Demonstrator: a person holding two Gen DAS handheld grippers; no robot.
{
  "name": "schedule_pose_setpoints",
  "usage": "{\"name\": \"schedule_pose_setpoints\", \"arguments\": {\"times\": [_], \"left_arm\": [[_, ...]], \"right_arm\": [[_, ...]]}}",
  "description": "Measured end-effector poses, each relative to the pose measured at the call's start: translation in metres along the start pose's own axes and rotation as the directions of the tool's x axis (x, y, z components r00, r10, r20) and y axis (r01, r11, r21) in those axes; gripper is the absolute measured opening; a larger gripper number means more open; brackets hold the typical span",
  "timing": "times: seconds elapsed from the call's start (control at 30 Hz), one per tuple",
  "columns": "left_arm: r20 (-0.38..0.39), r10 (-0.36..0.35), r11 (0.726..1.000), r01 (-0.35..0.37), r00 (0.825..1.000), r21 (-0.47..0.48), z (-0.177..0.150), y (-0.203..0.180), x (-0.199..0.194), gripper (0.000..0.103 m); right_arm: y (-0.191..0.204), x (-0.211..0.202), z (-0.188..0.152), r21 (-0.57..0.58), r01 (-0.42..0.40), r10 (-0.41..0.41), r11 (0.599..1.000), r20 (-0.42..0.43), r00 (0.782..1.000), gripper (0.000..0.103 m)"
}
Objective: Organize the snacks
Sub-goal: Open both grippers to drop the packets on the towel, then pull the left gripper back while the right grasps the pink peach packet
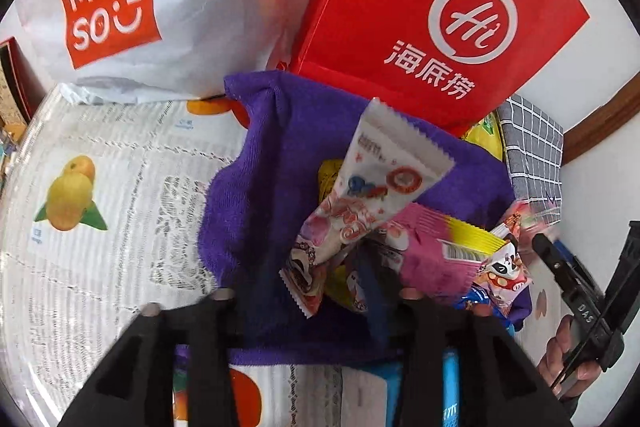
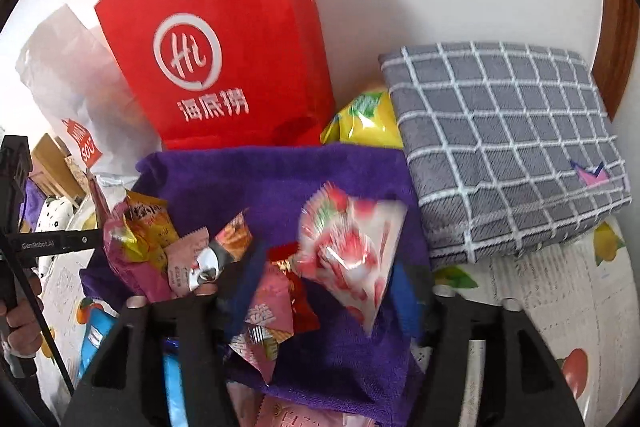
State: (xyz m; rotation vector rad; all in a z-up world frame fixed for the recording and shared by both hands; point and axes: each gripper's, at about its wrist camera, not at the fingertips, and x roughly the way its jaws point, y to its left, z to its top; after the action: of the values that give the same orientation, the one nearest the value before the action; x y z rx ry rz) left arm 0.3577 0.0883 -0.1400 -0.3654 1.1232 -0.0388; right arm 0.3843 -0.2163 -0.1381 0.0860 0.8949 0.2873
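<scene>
Two bags, one red, one white, behind one purple cloth.

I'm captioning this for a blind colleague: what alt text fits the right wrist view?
Wrapped snacks lie heaped on a purple towel, with the right hand-held gripper open above a strawberry-print packet. Behind stand a red paper bag and a folded grey checked cloth.

Purple towel: fuzzy matt cloth. Snack wrappers: glossy crinkly plastic film. Red bag: matt paper. White bag: thin, wrinkled, slightly shiny. Grey checked cloth: woven, matt. Tabletop: smooth printed cover. Gripper bodies: matt black plastic.
</scene>
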Motion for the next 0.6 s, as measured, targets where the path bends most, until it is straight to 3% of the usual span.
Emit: {"name": "schedule_pose_setpoints", "arguments": {"times": [0.33,0.6], "left_arm": [[0.058,0.046,0.998,-0.049,0.997,0.051,-0.012,-0.007,-0.039,0.054],[0.103,0.048,0.997,-0.055,0.994,0.063,-0.032,-0.011,-0.071,0.054]], "right_arm": [[0.005,-0.044,-0.005,0.003,-0.012,0.012,1.0,0.043,0.999,0.072],[0.015,-0.084,-0.04,-0.04,0.001,0.001,0.999,0.054,0.999,0.072]]}}
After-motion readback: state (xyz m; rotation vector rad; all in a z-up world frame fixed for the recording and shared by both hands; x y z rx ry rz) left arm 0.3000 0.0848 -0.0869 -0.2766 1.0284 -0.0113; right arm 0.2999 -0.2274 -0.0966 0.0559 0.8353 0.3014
